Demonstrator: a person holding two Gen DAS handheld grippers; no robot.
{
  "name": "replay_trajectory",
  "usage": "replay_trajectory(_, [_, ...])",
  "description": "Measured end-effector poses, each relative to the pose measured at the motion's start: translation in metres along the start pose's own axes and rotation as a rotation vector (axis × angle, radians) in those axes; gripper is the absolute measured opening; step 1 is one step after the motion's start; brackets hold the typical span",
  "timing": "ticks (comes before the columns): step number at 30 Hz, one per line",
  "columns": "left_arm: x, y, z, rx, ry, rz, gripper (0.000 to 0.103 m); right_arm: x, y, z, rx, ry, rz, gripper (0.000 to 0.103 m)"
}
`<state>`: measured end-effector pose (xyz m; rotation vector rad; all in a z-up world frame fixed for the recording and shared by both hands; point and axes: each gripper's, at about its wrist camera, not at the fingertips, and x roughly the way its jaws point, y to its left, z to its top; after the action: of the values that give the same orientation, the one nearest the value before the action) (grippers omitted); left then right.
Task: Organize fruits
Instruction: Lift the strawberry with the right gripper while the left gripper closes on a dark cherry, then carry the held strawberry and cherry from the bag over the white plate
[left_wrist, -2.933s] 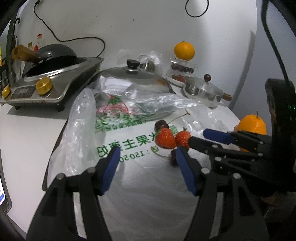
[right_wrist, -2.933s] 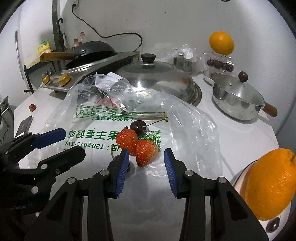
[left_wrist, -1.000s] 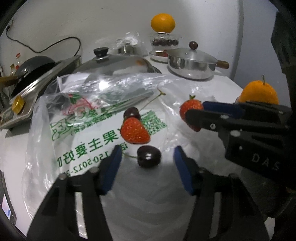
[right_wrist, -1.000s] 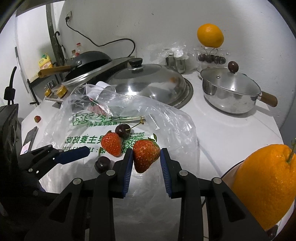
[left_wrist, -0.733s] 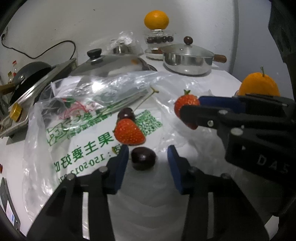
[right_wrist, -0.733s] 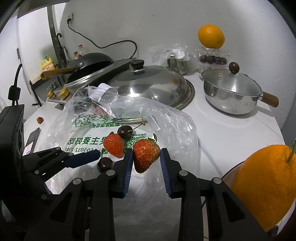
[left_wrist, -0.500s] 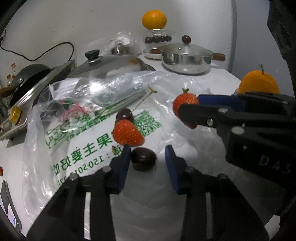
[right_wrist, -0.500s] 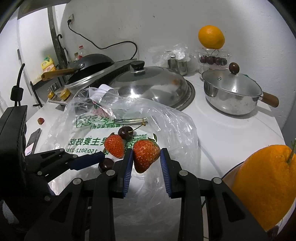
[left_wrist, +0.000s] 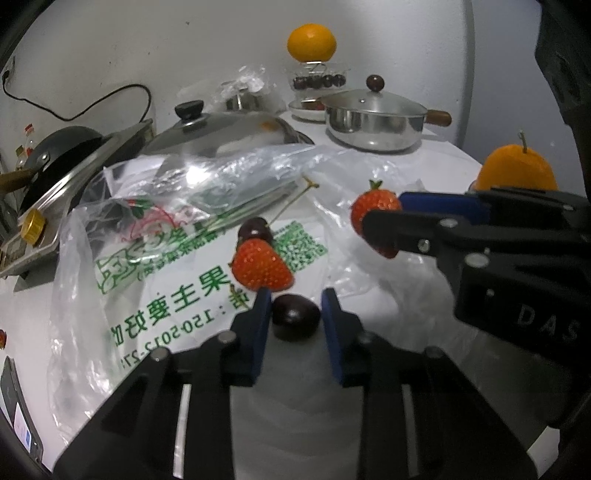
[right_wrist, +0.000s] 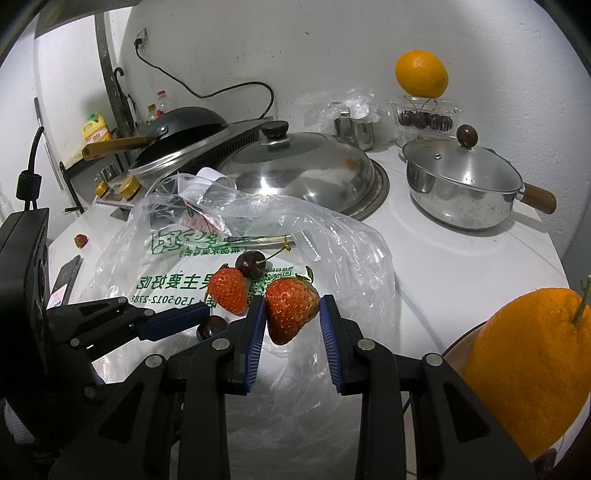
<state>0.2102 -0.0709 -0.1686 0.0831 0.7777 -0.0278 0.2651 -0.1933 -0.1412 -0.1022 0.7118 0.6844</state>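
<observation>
- A white kitchen surface (right_wrist: 461, 266) carries a crumpled clear plastic bag (right_wrist: 332, 236) printed with green characters; every place below is given relative to this bag.
- The right tongs (right_wrist: 291, 317) hold a red strawberry (right_wrist: 291, 314) between blue pads, lifted clear above the bag's near edge. Its long axis runs roughly up and down, green leaves on top, pointed tip downward.
- The left tongs (left_wrist: 295, 314) are narrowed around a dark cherry (left_wrist: 295, 317) that sits on the bag's near part; the pads stand just beside its two sides, and firm contact cannot be told.
- A second strawberry (left_wrist: 260, 267) lies on the bag's printed middle, long axis crosswise, tip toward the right.
- Touching it on the far side is another cherry (left_wrist: 255, 229), its stem slanting up and away to the right.
- Compared with half a second ago, the left tongs have drawn closer together around the dark cherry; the held strawberry keeps its place and pose.
- Beyond the bag stand a domed steel lid (right_wrist: 295, 166) and a lidded saucepan (right_wrist: 461, 184).
- An orange (right_wrist: 532, 369) sits to the right of the bag, close to the camera.
</observation>
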Motion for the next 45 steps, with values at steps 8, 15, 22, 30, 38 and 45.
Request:
replay_trajectory(8, [0.006, 0.001, 0.000, -0.005, 0.030, 0.022, 0.031, 0.000, 0.000, 0.000, 0.000, 0.001, 0.000, 0.032])
replay_trajectory(15, [0.009, 0.002, -0.002, -0.006, 0.050, 0.018, 0.032, 0.000, 0.000, 0.000, -0.001, 0.001, 0.001, 0.032])
replay_trajectory(22, [0.002, 0.001, -0.004, 0.005, 0.021, 0.002, 0.029, -0.001, 0.002, 0.000, -0.004, -0.003, 0.002, 0.032])
replay_trajectory(30, [-0.009, 0.004, -0.005, -0.003, -0.007, -0.002, 0.029, -0.007, 0.010, 0.001, -0.017, -0.014, 0.004, 0.032])
replay_trajectory(38, [-0.028, 0.007, -0.004, -0.013, -0.043, -0.002, 0.029, -0.019, 0.024, 0.003, -0.038, -0.033, 0.000, 0.032])
replay_trajectory(45, [-0.047, 0.007, -0.004, -0.018, -0.079, -0.010, 0.029, -0.037, 0.031, 0.002, -0.052, -0.053, -0.016, 0.032])
